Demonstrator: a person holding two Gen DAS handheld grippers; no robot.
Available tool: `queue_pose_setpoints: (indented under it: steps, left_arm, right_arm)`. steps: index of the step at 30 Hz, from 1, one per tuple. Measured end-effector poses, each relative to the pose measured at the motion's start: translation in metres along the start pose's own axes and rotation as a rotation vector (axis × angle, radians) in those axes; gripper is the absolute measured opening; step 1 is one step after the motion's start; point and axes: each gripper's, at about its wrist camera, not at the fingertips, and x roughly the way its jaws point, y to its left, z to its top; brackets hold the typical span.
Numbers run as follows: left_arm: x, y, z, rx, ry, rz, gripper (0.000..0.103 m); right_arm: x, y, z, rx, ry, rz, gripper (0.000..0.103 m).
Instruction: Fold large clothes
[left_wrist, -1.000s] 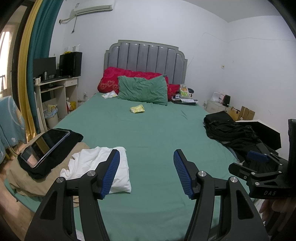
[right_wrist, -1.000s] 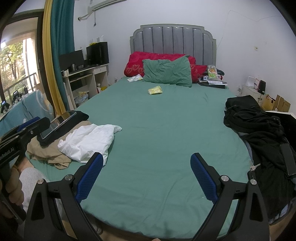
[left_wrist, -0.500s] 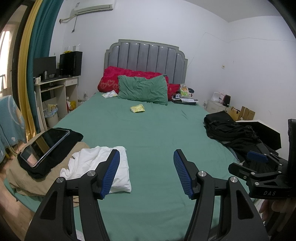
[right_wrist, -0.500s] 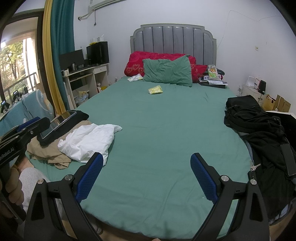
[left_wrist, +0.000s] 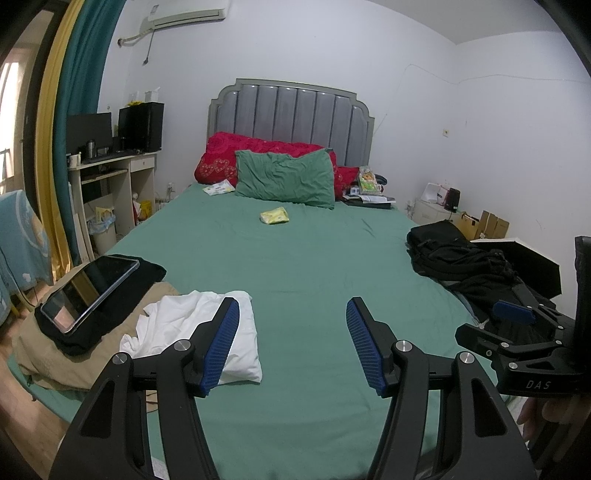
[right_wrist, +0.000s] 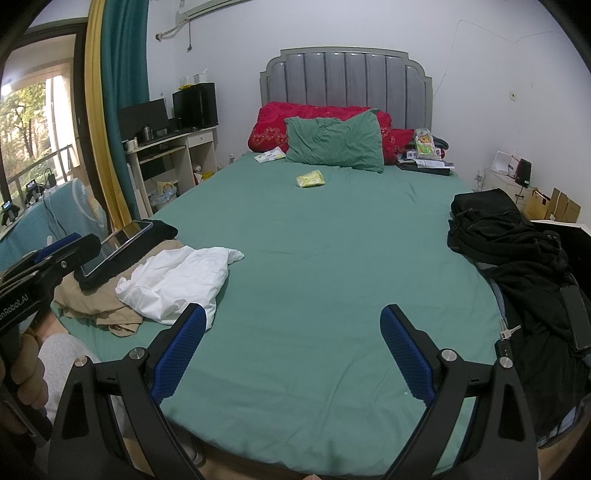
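Nothing has moved: my left gripper (left_wrist: 291, 345) and right gripper (right_wrist: 293, 354) hover released over the bed's (left_wrist: 314, 266) foot edge, white garment (left_wrist: 199, 332) at its left corner.

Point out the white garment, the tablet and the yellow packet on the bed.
white garment (right_wrist: 177, 280): right wrist view, middle of the crumpled cloth.
tablet (left_wrist: 88, 291): left wrist view, dark screen.
yellow packet (right_wrist: 310, 179): right wrist view, its top face.

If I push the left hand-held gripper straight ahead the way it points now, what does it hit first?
Probably bare green sheet: the open left hand-held gripper points slightly downward. The white garment lies just left of that line.
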Motion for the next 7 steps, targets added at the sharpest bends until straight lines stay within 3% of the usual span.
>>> queue_pose_setpoints:
  steps: [7]
  left_arm:
    - [0.0016,-0.004,-0.0046,0.001,0.014,-0.003,0.064]
  right_arm:
    - [-0.0001,-0.0005,0.0,0.0,0.0,0.0,0.094]
